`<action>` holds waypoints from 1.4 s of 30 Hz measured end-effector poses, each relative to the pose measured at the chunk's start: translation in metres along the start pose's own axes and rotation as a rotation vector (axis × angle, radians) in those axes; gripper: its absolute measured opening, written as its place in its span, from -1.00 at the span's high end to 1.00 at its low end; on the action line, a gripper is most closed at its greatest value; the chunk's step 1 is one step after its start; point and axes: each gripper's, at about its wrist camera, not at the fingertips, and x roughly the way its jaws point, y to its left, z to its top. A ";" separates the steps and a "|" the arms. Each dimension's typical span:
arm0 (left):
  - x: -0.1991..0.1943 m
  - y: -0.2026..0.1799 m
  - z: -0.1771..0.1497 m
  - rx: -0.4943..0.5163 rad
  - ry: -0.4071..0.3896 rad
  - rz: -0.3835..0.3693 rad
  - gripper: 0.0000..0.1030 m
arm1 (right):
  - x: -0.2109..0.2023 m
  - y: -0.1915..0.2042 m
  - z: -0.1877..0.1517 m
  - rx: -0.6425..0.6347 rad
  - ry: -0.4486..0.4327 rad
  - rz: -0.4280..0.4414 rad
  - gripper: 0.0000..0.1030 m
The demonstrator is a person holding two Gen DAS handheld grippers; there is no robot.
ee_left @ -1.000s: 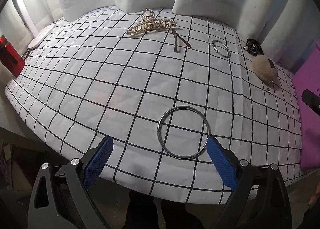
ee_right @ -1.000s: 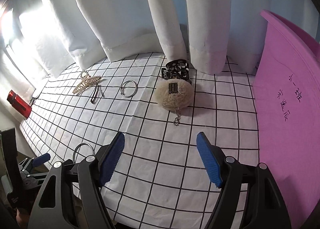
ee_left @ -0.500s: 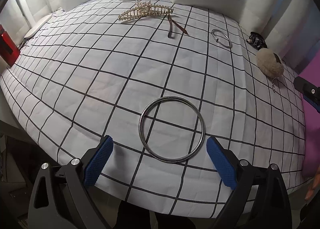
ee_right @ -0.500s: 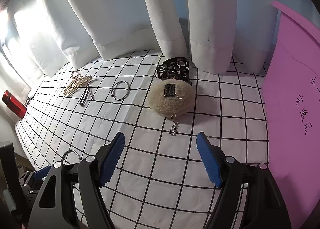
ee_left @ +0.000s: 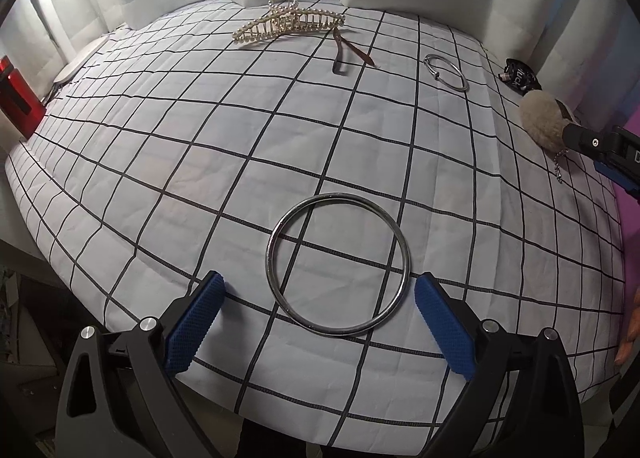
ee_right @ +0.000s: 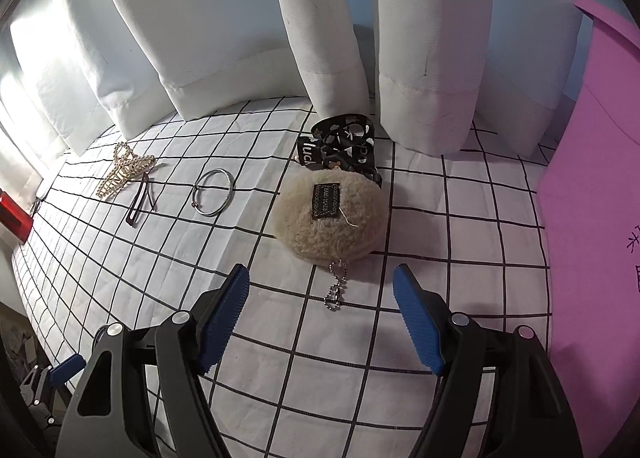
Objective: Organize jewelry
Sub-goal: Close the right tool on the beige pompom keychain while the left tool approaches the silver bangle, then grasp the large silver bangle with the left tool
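Both tools wide open, nothing held.

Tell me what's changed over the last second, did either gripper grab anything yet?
Nothing grabbed. The left gripper has come down over the big bangle, which now lies between its open jaws. The right gripper has closed in on the fluffy pouch, jaws open astride its chain. The hair claw, clip and small bangle haven't moved.

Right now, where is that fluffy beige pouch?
In the right wrist view the fluffy beige pouch lies on the checked cloth just ahead of the open right tongs, touching the black patterned clip behind it, with the small silver bangle to its left.
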 end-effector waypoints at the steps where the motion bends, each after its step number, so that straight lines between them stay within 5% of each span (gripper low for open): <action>1: 0.000 0.000 0.000 0.000 -0.001 0.002 -0.84 | 0.003 -0.001 0.002 0.001 0.006 -0.001 -0.38; 19: 0.004 0.002 0.003 -0.014 -0.015 0.011 -0.89 | 0.053 0.005 0.026 0.001 0.055 -0.051 -0.38; 31: 0.002 0.002 -0.001 -0.010 -0.049 0.006 -0.86 | 0.065 0.013 0.033 -0.019 0.014 -0.056 -0.37; 35: 0.000 0.001 -0.002 -0.002 -0.058 0.003 -0.75 | 0.063 0.011 0.031 -0.019 0.004 -0.044 -0.34; 38: -0.004 -0.002 -0.001 0.017 -0.074 -0.008 -0.38 | 0.059 0.007 0.028 -0.015 -0.003 -0.035 -0.29; 42: -0.004 -0.002 0.001 0.020 -0.072 -0.015 -0.35 | 0.051 0.003 0.023 -0.010 -0.011 -0.018 -0.24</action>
